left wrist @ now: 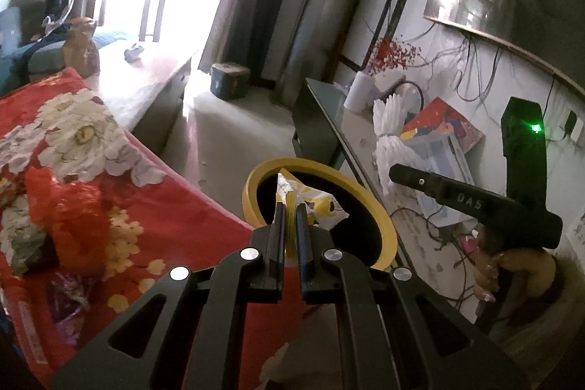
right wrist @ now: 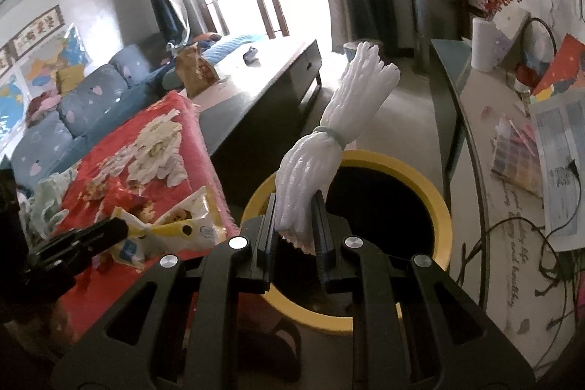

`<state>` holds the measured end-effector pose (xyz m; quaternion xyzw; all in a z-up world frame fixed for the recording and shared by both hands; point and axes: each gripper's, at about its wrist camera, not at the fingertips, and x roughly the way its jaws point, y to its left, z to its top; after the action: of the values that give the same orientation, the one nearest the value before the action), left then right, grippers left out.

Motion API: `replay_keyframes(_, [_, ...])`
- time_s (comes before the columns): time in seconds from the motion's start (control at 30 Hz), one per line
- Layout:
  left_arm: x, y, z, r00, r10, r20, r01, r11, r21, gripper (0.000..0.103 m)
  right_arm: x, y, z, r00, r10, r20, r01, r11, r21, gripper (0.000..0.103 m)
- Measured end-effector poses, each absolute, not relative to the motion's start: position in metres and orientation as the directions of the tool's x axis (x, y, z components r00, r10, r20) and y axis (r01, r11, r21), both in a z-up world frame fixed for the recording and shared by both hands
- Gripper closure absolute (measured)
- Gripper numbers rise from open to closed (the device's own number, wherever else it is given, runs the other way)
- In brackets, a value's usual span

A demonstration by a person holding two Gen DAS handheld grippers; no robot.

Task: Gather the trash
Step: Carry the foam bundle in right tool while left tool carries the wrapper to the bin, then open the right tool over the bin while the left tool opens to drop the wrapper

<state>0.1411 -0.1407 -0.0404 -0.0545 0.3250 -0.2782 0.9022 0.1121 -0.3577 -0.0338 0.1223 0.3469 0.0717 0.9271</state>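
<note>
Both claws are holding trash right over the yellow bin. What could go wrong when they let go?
The white bundle is long and sticks up past the rim of the yellow bin; only its lower end sits in the right gripper, so it might tip out onto the floor. The yellow-and-white wrapper in the left gripper is light and near the rim, so it could drift or catch there. The two grippers are close and might bump.
</note>
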Motion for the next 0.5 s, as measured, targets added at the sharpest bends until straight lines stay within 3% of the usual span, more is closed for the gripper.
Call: replay_keyframes(0.5, [0.165,-0.181,-0.073,0.569,-0.549,-0.612,0.499,0.822,-0.274,0.097,0.12,-0.375,-0.066,0.683,0.21,-0.699,-0.005,0.959,0.283,0.09])
